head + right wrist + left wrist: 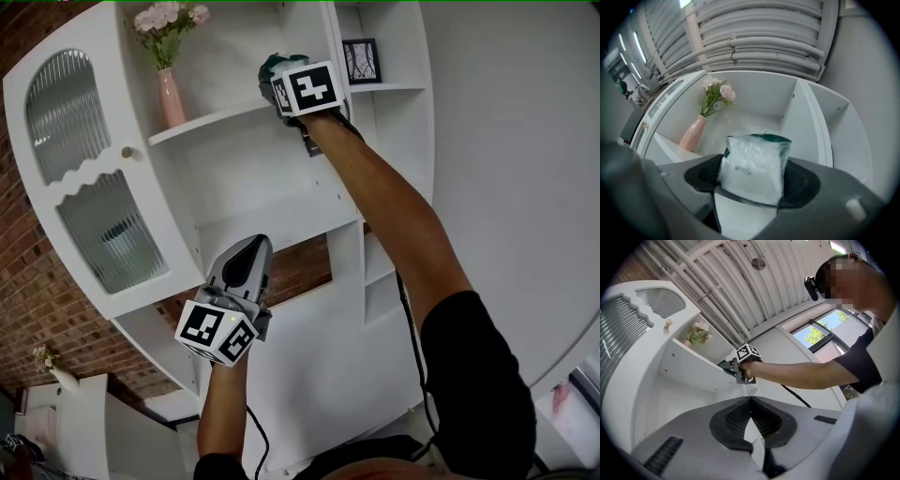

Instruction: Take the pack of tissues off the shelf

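The pack of tissues, clear plastic with a dark green top, stands on the upper shelf of a white cabinet. My right gripper reaches up to that shelf, and both pads lie against the pack's sides. In the head view the right gripper is at the shelf's right end, with the green pack showing past its marker cube. The left gripper view shows the same from below, the pack sitting at the shelf's edge. My left gripper hangs lower, in front of the cabinet, shut and empty.
A pink vase with pale flowers stands left of the pack on the same shelf. A framed picture sits in the compartment to the right. A ribbed-glass cabinet door is at the left, and a brick wall lies beyond.
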Available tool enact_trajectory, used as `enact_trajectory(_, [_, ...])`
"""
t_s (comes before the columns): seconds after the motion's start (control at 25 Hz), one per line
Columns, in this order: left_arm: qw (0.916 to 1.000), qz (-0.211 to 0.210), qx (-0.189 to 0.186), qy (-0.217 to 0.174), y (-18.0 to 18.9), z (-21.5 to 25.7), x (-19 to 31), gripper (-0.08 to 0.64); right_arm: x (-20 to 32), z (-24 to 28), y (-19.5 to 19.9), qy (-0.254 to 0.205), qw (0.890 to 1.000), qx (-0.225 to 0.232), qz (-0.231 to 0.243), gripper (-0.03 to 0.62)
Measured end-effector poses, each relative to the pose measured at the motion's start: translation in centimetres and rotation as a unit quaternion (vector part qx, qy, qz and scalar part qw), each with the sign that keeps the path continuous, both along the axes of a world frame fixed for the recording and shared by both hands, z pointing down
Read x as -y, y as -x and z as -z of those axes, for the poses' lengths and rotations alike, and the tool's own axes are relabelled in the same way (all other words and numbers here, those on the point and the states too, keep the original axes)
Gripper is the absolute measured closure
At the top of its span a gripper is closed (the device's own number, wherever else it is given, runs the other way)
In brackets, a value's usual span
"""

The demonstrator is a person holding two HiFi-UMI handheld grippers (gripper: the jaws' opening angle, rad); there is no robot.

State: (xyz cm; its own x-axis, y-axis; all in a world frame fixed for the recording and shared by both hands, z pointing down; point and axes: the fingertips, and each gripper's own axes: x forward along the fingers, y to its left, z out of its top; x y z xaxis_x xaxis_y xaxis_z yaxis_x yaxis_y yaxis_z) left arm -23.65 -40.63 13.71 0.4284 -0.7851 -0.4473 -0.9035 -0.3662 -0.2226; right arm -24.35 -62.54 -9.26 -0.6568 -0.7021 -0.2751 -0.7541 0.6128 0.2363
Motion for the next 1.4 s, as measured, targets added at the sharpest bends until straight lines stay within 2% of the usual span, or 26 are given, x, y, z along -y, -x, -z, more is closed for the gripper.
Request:
enact_trajectory(0.16, [1.0, 0.007, -0.003, 0.001, 0.3, 0.0, 0.0, 0.561, -0.4, 0.1, -0.2, -0.026, 1.0, 0.003, 0.001, 0.285])
enact_trajectory(0.4, [0.9999, 0.014, -0.006, -0.003, 0.2, 1.0, -0.3, 0.561, -2.4, 0.5, -2.2, -0.069, 0.995, 0.059, 0.035, 0.304])
enact_trajectory(0.64, [0.9996, 0.013, -0.013, -0.023, -0.1, 2.0, -1.1, 0.561, -7.4, -0.2, -6.6, -0.12, 0.983, 0.114, 0.084, 0.307])
enact_trajectory(0.96, [0.9989, 0.009, -0.017, -0.043, -0.9, 2.1, -2.6, 0.561, -16.2, -6.6, -13.9, -0.187, 0.964, 0.13, 0.136, 0.308])
enact_trajectory(1.08, [0.9988, 0.01, -0.017, -0.045, -1.3, 1.1, -3.1, 0.561, -17.9, -10.7, -15.5, -0.175, 0.965, 0.129, 0.151, 0.308])
enact_trajectory(1.28, [0.999, 0.026, 0.0, -0.036, -2.6, -1.9, -4.0, 0.561, -19.2, -19.3, -16.8, -0.127, 0.971, 0.123, 0.163, 0.311])
enact_trajectory(1.4, [0.9993, 0.027, -0.002, -0.026, -3.1, -3.6, -4.5, 0.561, -19.8, -23.8, -17.2, -0.096, 0.974, 0.122, 0.163, 0.316])
